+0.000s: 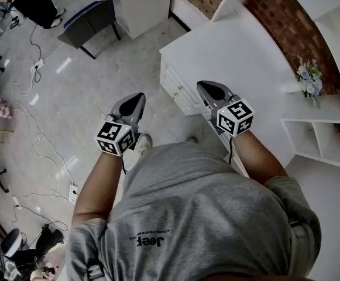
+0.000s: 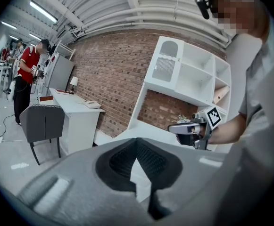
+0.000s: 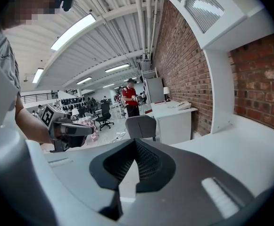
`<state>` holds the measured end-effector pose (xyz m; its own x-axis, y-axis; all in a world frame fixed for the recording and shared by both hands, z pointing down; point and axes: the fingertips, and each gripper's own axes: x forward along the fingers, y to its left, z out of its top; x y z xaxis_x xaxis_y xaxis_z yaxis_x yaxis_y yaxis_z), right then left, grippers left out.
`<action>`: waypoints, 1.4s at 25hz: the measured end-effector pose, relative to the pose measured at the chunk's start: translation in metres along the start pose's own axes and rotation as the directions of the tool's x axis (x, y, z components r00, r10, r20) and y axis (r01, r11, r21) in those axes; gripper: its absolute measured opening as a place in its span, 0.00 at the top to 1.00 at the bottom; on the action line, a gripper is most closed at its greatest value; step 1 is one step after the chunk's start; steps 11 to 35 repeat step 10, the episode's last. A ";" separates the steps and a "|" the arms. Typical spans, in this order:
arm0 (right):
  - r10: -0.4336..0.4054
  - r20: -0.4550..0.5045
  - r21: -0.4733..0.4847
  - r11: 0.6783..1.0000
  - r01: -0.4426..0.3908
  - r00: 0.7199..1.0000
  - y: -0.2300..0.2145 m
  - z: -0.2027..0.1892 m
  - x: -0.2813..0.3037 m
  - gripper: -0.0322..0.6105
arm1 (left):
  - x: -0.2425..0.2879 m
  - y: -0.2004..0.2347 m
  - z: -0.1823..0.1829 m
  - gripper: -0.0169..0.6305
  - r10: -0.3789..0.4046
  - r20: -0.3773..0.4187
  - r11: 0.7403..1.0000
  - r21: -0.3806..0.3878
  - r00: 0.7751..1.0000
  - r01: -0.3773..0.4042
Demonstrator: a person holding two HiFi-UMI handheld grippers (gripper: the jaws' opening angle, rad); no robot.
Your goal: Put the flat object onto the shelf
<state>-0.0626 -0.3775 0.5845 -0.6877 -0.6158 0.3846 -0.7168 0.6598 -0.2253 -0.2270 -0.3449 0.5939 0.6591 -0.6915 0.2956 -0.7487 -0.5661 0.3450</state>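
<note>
Both grippers are held out in front of a person in a grey T-shirt. My left gripper (image 1: 138,97) hangs over the floor, shut, with nothing between its pads (image 2: 137,141). My right gripper (image 1: 204,86) is over the near edge of the white table (image 1: 240,51), also shut and empty (image 3: 136,142). The white shelf unit (image 1: 328,139) stands at the right, past the table; in the left gripper view its open compartments (image 2: 193,76) rise against the brick wall. No flat object shows in any view. Each gripper view catches the other gripper (image 2: 175,128) (image 3: 87,130).
Small flowers (image 1: 309,78) stand on the table by the shelf. A drawer unit (image 1: 178,89) sits under the table's near corner. A grey chair (image 1: 90,22) and a white desk (image 2: 75,109) stand farther off. Cables trail over the floor (image 1: 35,151). A person in red (image 3: 129,98) stands in the background.
</note>
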 end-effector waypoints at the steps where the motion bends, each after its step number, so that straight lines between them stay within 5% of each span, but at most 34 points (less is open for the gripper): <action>1: 0.001 0.000 0.000 1.000 -0.001 1.000 0.000 0.000 0.000 0.94 | 0.000 0.000 0.000 0.97 0.000 0.000 1.000 0.000 1.000 0.000; 35: 0.009 -0.002 -0.002 1.000 -0.009 1.000 0.000 -0.003 0.000 0.94 | 0.002 -0.003 -0.003 0.97 -0.003 0.000 1.000 -0.006 1.000 0.003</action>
